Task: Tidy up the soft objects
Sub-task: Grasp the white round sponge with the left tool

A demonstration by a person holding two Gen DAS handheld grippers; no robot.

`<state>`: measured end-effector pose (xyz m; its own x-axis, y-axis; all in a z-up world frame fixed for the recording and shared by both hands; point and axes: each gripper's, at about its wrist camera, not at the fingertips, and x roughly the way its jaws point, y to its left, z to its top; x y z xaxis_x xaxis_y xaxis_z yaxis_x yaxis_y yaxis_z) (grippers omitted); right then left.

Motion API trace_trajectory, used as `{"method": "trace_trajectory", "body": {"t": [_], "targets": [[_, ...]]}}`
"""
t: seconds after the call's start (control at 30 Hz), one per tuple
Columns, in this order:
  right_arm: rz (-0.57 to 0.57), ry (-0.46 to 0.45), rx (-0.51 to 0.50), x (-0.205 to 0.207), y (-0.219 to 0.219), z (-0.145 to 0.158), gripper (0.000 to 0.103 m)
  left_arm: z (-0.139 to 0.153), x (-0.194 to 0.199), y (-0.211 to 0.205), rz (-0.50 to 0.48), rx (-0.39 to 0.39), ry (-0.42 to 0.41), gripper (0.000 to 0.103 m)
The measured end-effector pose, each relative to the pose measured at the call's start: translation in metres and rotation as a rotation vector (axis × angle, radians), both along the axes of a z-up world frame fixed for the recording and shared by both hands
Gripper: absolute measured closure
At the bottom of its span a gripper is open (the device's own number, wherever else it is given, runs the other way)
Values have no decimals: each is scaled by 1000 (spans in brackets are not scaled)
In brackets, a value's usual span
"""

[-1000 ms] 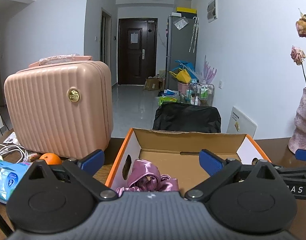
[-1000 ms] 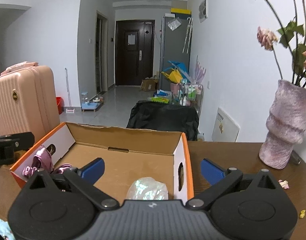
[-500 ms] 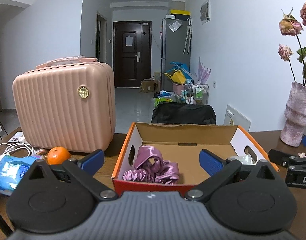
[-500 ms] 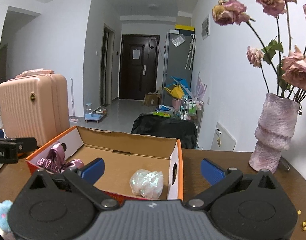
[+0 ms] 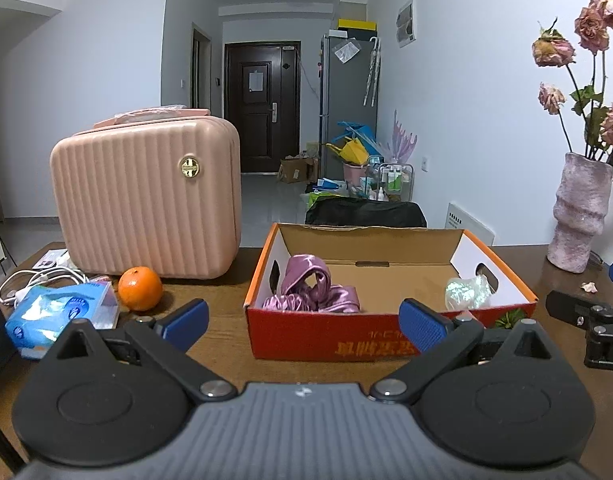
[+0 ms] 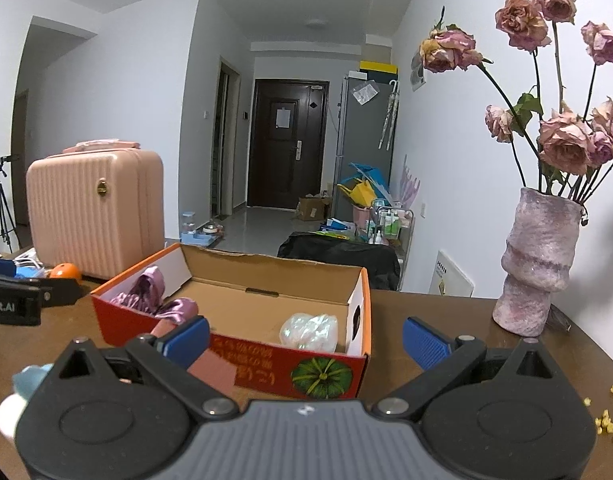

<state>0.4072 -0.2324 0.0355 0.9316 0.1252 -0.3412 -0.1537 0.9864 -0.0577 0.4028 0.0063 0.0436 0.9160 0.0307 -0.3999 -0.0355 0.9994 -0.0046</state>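
Note:
An orange cardboard box (image 5: 326, 338) (image 6: 266, 364) stands open on the brown table. Inside, a purple satin scrunchie (image 5: 310, 290) (image 6: 152, 294) lies at its left end and a pearly white soft bundle (image 5: 466, 292) (image 6: 310, 330) at its right end. My left gripper (image 5: 304, 322) is open in front of the box, empty. My right gripper (image 6: 306, 338) is also open and empty, before the box's right half. A pale blue and white soft thing (image 6: 22, 384) peeks out at the lower left of the right wrist view, and something pink (image 6: 210, 372) lies by the left finger.
A pink ribbed suitcase (image 5: 146, 196) stands left of the box, with an orange (image 5: 140, 289), a blue tissue pack (image 5: 62, 312) and white cables (image 5: 34, 280) before it. A purple vase (image 6: 538, 264) of dried roses is on the right. Yellow crumbs (image 6: 606, 426) dot the table.
Both grippers have pulled back from over the box toward the near table edge. The box's front wall and the objects left of it have come into view.

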Motion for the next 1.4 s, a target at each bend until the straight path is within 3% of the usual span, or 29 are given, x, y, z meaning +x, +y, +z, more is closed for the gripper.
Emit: {"method": "trace_trajectory", "body": {"t": [0.87, 1.17, 1.4], "targets": [[-13, -7, 51, -104, -3, -24, 0, -12, -97, 11, -25, -25, -5, 0], [-12, 12, 57, -112, -3, -31, 0, -22, -116, 20, -13, -40, 20, 0], [-27, 25, 66, -109, -4, -35, 0, -35, -104, 32, 18, -46, 82, 0]]}}
